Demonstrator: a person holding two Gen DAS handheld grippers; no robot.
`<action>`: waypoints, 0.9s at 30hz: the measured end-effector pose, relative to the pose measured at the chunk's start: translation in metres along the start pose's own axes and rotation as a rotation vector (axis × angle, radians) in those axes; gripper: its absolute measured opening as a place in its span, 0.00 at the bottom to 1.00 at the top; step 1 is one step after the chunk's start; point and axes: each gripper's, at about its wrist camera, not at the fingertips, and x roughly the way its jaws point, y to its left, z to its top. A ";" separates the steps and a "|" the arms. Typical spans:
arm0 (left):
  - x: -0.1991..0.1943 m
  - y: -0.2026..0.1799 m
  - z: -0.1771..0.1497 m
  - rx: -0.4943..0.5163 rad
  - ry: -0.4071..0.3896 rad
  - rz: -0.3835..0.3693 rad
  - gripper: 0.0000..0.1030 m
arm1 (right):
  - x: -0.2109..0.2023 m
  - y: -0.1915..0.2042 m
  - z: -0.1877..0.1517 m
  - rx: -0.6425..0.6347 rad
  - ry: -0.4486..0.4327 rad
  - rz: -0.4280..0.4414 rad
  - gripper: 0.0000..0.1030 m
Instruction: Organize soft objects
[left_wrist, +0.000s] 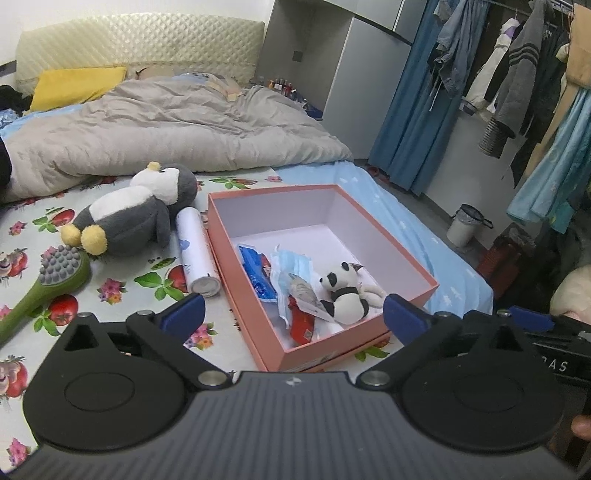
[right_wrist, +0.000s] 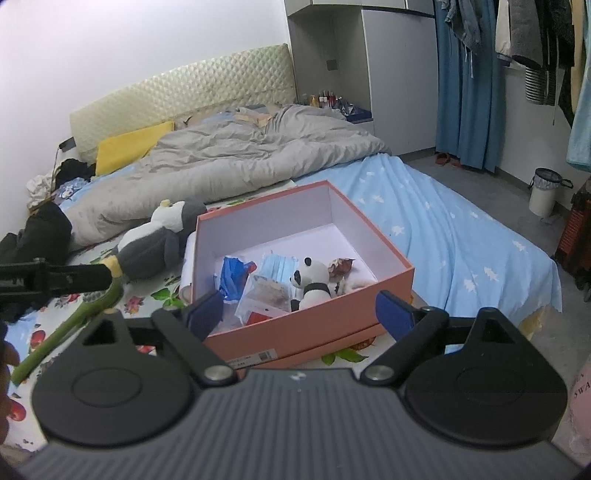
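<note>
An open pink box (left_wrist: 406, 258) sits on the bed with a small panda plush (left_wrist: 343, 295) inside. Beside the panda lie a blue face mask (left_wrist: 291, 266), a blue packet (left_wrist: 255, 273) and a red packet (left_wrist: 303, 325). A grey and white penguin plush (left_wrist: 136, 214) lies on the flowered sheet left of the box. My left gripper (left_wrist: 295, 315) is open, just short of the box's near corner, with nothing held. My right gripper (right_wrist: 299, 314) is open too, in front of the box (right_wrist: 314, 332), apart from the panda (right_wrist: 312, 282). The penguin (right_wrist: 155, 243) lies at the box's left.
A white tube (left_wrist: 195, 251) lies against the box's left wall, and a green massage brush (left_wrist: 51, 284) lies further left. A grey duvet (left_wrist: 166, 129) covers the far bed. The bed's edge drops to the floor on the right, where a white bin (left_wrist: 465, 225) and hanging clothes (left_wrist: 517, 74) stand.
</note>
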 end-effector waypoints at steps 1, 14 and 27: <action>0.000 0.000 0.000 -0.001 0.002 0.006 1.00 | 0.001 0.000 0.000 -0.002 0.002 -0.004 0.89; 0.004 0.000 -0.003 0.011 0.035 0.056 1.00 | 0.001 -0.002 -0.001 0.011 -0.003 -0.015 0.89; 0.006 0.002 -0.008 0.009 0.048 0.049 1.00 | 0.004 0.000 -0.003 -0.005 0.005 0.007 0.89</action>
